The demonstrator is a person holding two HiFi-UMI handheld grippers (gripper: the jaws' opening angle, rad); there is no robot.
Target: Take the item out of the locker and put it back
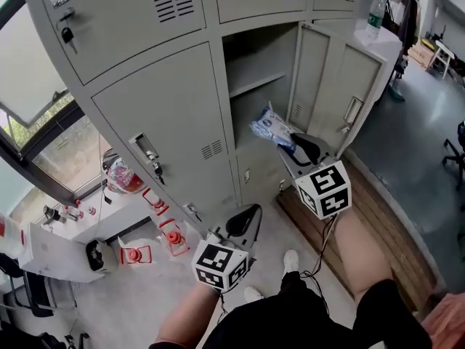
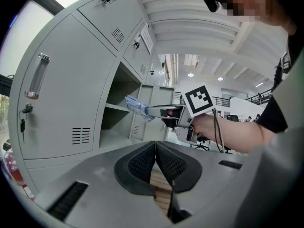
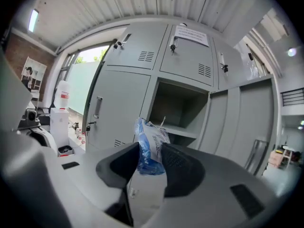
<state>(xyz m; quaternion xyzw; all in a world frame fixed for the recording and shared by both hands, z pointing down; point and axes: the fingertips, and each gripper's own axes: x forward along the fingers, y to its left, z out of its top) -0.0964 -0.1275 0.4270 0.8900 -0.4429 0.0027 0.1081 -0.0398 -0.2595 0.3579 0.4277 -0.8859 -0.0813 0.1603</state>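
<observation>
There are two grippers, the left gripper (image 1: 248, 211) and the right gripper (image 1: 292, 141). There are two marker cubes, the left cube (image 1: 220, 265) and the right cube (image 1: 325, 189). One blue and white packet (image 1: 270, 127) sits in the right gripper's jaws. Just past it is one open locker (image 1: 254, 57) with one shelf (image 1: 256, 84) and one open door (image 1: 341, 86). Two white shoes (image 1: 290, 260) show near the left gripper.

I see my right hand-held gripper (image 1: 296, 150) gripping a blue-and-white bag (image 1: 272, 128) just outside the open locker (image 1: 256, 64), below its shelf (image 1: 254, 84); my left hand-held gripper (image 1: 243, 222) hangs lower, near the closed door (image 1: 167, 115).
</observation>
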